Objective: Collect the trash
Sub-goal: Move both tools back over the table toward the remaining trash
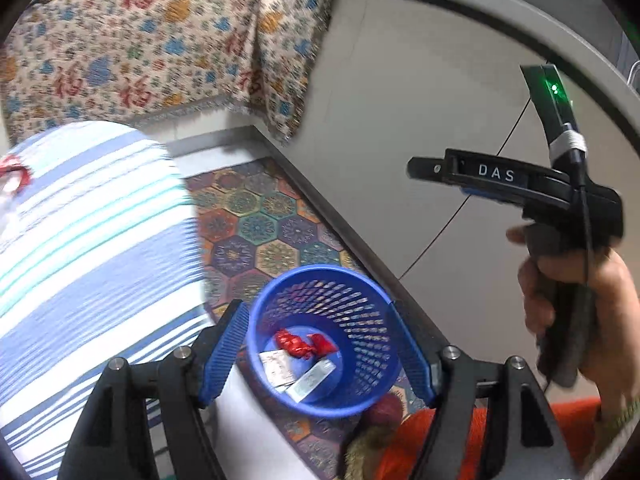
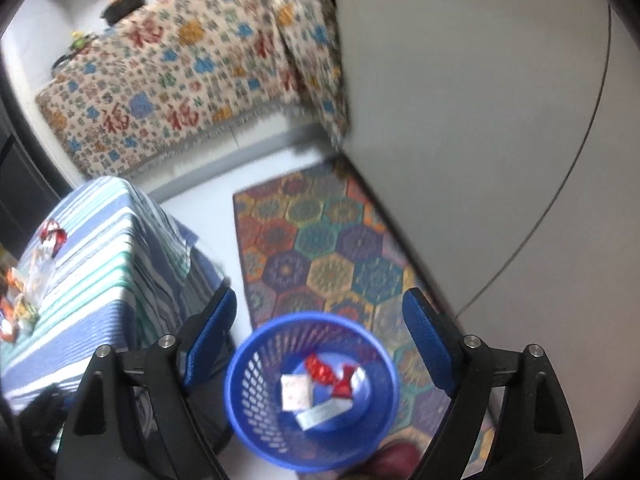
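A blue mesh basket [image 1: 320,270] stands on the floor below both grippers, its rim [image 2: 240,360] also showing in the right wrist view. Inside lie a red wrapper [image 1: 304,344] [image 2: 320,368], a white packet [image 1: 276,368] [image 2: 296,394] and a silvery strip [image 1: 312,380] [image 2: 324,414]. My left gripper [image 1: 320,356] hangs over the basket, open, with nothing between its blue pads. My right gripper [image 2: 322,340] is also open and empty above it. More wrappers [image 2: 52,236] [image 2: 20,300] lie on the striped table.
The table with the blue-and-white striped cloth [image 1: 80,240] [image 2: 100,260] stands left of the basket. A hexagon-patterned rug [image 1: 256,232] [image 2: 320,248] lies under it beside a grey wall [image 1: 400,120]. A floral cloth [image 1: 140,48] drapes furniture behind. A hand [image 1: 568,300] holds a black handle at right.
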Available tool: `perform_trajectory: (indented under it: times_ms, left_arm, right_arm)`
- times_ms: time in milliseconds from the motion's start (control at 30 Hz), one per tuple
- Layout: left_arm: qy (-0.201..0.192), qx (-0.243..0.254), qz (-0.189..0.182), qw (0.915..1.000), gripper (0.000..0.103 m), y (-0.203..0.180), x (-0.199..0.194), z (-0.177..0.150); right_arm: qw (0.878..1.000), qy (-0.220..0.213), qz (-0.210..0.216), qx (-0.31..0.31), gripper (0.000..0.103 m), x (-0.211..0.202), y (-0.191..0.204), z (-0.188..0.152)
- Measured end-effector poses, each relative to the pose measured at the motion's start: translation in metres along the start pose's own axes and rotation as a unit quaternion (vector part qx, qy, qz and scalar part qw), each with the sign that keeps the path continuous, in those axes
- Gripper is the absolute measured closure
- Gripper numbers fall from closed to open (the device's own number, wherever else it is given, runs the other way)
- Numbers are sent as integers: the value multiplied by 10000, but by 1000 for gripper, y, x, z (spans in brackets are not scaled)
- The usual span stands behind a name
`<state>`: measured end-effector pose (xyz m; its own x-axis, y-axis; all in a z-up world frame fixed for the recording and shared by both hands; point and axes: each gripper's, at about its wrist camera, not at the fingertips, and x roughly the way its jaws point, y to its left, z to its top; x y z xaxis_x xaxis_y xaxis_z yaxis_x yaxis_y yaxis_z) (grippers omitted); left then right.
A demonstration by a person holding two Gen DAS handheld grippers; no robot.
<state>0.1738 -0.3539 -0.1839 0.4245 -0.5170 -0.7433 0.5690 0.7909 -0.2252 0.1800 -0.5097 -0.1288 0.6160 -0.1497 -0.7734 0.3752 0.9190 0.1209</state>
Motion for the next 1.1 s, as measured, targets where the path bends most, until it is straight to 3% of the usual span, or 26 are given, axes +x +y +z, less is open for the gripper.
perform_trajectory:
  times_ms: [133,267,533,800,933,1100]
  left_arm:
    - [-44,-54,533,9986,30,45,-53,-22]
    - [3,-217,1103,9937,30,99,-93,-51]
    - [55,-1060,2033,9734,30,214,-152,-99]
    - [75,-1462,2356,9608,30,278,-174,-115]
    - [62,-1417,2488,9581,30,289,-174,-112]
    - [-20,-1433,2596,9550,18,303,-172,-110]
  right_arm:
    - [9980,-476,61,-405,7,-23,36,-1]
    - [9934,-658,416,-848,7,-37,91,-11]
    - [9730,-309,1530,-1701,7,-40,229,-60]
    - [9439,306,1985,-2621,7,-12,326,-121]
    - [9373,478,2013,-2806,8,-2,344,-136]
    - [9324,613,1903,-3010,8,9,352,-139]
